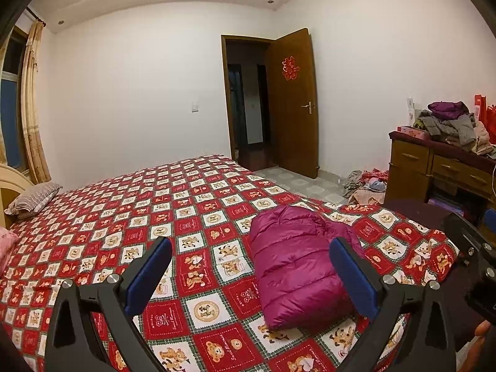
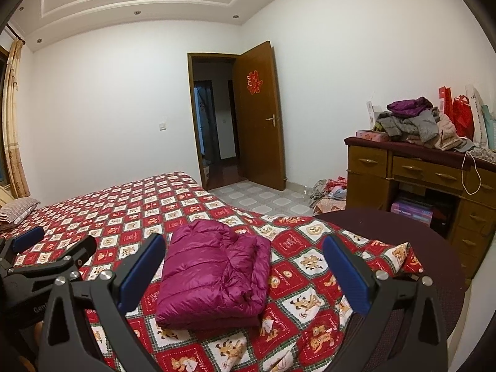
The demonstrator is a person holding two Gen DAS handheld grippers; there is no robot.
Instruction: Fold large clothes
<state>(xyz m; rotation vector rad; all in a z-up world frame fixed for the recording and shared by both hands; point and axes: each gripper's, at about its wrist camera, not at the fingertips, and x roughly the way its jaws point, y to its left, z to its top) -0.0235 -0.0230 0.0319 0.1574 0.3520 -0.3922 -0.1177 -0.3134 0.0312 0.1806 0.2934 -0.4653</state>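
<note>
A magenta puffer jacket (image 1: pixel 294 266) lies folded into a compact bundle on the red patterned bedspread (image 1: pixel 155 217), near the bed's foot corner. It also shows in the right wrist view (image 2: pixel 214 276). My left gripper (image 1: pixel 251 248) is open and empty, held above the bed just short of the jacket. My right gripper (image 2: pixel 243 245) is open and empty, also held above the bed with the jacket between and beyond its fingers. The left gripper's body shows at the left edge of the right wrist view (image 2: pixel 46 257).
A wooden desk (image 2: pixel 418 170) at the right carries a heap of clothes (image 2: pixel 415 124) and red bags. More clothes (image 2: pixel 328 192) lie on the tiled floor by it. A dark round chair seat (image 2: pixel 403 232) stands at the bed corner. A pillow (image 1: pixel 34 200) lies at the bed's head. The door (image 1: pixel 294 102) stands open.
</note>
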